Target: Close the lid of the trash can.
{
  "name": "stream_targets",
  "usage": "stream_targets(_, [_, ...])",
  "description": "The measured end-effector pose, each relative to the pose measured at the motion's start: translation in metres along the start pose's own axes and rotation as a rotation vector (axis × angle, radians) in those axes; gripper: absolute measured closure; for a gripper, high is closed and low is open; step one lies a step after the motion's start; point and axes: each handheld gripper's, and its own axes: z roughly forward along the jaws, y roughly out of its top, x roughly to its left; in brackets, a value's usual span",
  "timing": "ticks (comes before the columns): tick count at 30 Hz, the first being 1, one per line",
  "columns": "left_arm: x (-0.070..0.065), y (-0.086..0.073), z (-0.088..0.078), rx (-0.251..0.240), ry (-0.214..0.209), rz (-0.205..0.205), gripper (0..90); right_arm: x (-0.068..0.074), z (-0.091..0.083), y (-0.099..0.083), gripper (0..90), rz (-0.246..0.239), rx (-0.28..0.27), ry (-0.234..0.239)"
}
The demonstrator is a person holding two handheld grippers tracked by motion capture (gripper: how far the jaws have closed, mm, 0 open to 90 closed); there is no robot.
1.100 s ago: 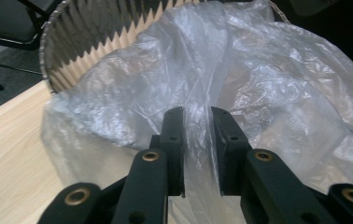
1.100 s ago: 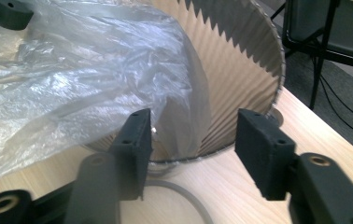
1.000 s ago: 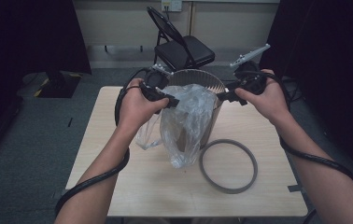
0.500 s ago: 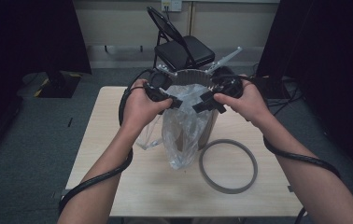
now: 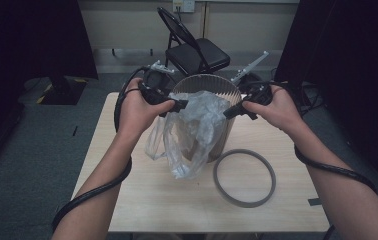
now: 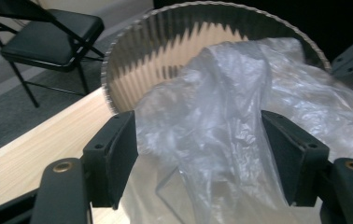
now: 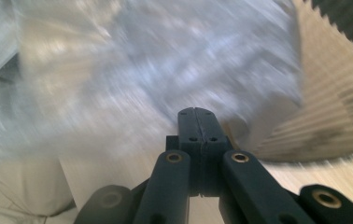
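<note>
Left hand-held gripper [image 6: 198, 154] has just been opening; its jaws now stand apart with the clear plastic bag [image 5: 197, 130] loose between them. Right hand-held gripper [image 5: 229, 113] has just clenched, jaws together at the bag's far edge; whether film is pinched there is unclear. Since a second ago the right hand has come inward to the bag. Behind both stands the corrugated bin [image 5: 212, 85]; a grey ring [image 5: 244, 177] lies on the counter [image 5: 127, 200] below the right one.

We see a thin, crinkled clear plastic bag [image 5: 197, 131], a ribbed shiny metal bin [image 5: 222, 90] and a matt pale wood counter [image 5: 177, 200].
</note>
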Motion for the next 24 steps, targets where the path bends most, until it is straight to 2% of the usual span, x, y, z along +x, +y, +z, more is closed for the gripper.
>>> stream_targets(4, [0.004, -0.005, -0.001, 0.003, 0.003, -0.012, 28.9, -0.009, -0.008, -0.011, 90.0, 0.018, -0.009, -0.039])
stream_targets(6, [0.001, -0.005, 0.0, 0.01, -0.015, -0.009, 30.7, -0.012, -0.012, -0.015, 87.2, 0.039, -0.058, -0.015])
stream_targets(7, [-0.001, -0.004, 0.001, 0.016, -0.032, -0.003, 33.3, -0.013, -0.014, -0.015, 78.8, 0.051, -0.09, -0.015])
stream_targets(8, [-0.005, -0.003, 0.003, 0.025, -0.055, 0.002, 39.2, -0.012, -0.014, -0.014, 71.6, 0.049, -0.1, -0.006])
stream_targets(9, [-0.008, -0.002, 0.005, 0.037, -0.068, 0.009, 45.1, -0.01, -0.013, -0.012, 60.1, 0.048, -0.103, -0.004])
stream_targets(10, [-0.011, 0.0, 0.007, 0.042, -0.072, 0.016, 43.7, -0.008, -0.012, -0.009, 53.2, 0.047, -0.119, -0.026])
stream_targets(11, [-0.014, 0.002, 0.009, 0.042, -0.075, 0.026, 43.2, -0.005, -0.01, -0.005, 52.0, 0.043, -0.129, -0.019])
stream_targets(13, [-0.018, 0.004, 0.012, 0.05, -0.075, 0.04, 44.0, 0.002, -0.007, 0.002, 39.6, 0.038, -0.15, -0.001])
stream_targets(15, [-0.021, 0.006, 0.015, 0.06, -0.074, 0.048, 44.2, 0.008, -0.002, 0.009, 40.1, 0.022, -0.16, 0.027])
stream_targets(17, [-0.021, 0.006, 0.017, 0.059, -0.073, 0.048, 44.4, 0.014, 0.006, 0.016, 36.0, 0.012, -0.154, 0.046])
stream_targets(20, [-0.018, 0.007, 0.017, 0.043, -0.057, 0.044, 42.2, 0.023, 0.018, 0.024, 40.3, -0.002, -0.122, 0.08])
stream_targets(24, [-0.012, 0.007, 0.011, 0.017, -0.016, 0.049, 35.2, 0.028, 0.03, 0.029, 55.8, -0.031, -0.065, 0.106])
